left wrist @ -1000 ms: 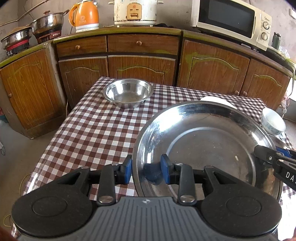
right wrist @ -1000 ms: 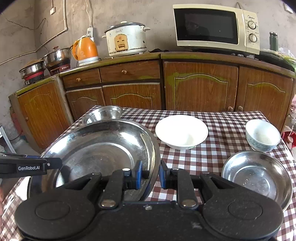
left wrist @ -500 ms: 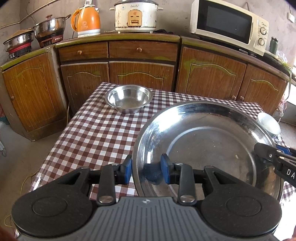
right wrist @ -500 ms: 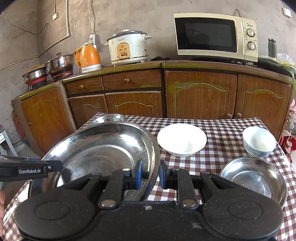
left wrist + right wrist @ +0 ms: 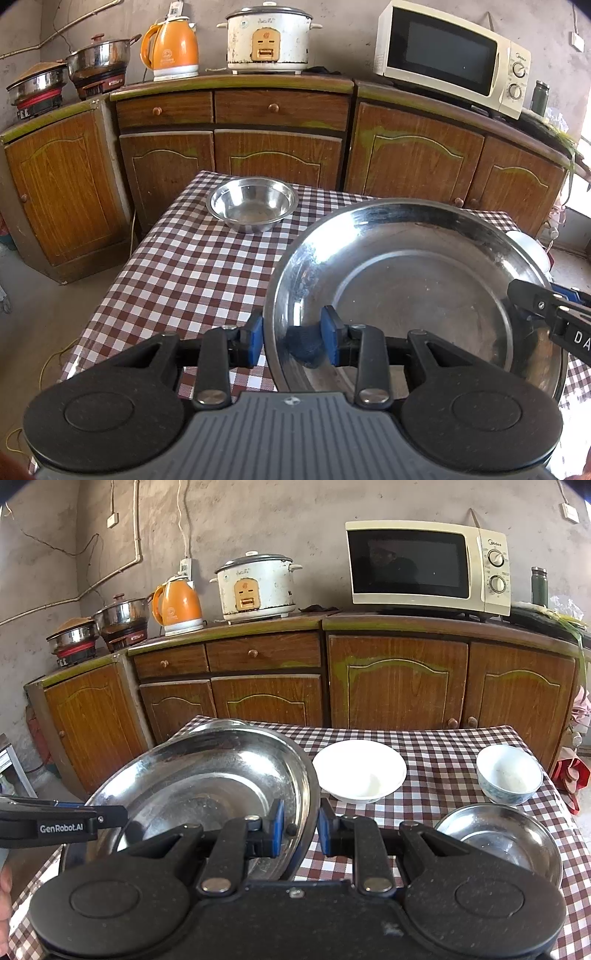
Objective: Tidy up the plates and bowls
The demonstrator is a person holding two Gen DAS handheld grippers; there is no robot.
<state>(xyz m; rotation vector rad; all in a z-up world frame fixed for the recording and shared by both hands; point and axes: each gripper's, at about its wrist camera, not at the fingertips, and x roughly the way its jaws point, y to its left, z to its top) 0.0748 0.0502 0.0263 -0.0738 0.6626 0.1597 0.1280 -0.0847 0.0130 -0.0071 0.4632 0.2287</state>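
Observation:
A large steel plate [image 5: 413, 280] [image 5: 207, 775] hangs above the checkered table, held from both sides. My left gripper [image 5: 291, 338] is shut on its left rim, and my right gripper [image 5: 300, 827] is shut on its right rim. Each gripper shows at the plate's far edge in the other's view. A steel bowl [image 5: 253, 203] stands at the table's far left. A white bowl [image 5: 359, 770] sits mid-table, a patterned white bowl [image 5: 508, 773] at the far right, and a second steel bowl [image 5: 498, 838] near the right front.
The table with its red-and-white checkered cloth [image 5: 184, 266] stands before wooden cabinets [image 5: 399, 686]. On the counter are a microwave [image 5: 428, 566], a rice cooker [image 5: 256, 585], an orange kettle [image 5: 179, 605] and pots [image 5: 122, 620]. Floor lies left of the table.
The plate has risen off the table with both grippers holding it; the bowls and table sit lower in both views. The grips have not changed.

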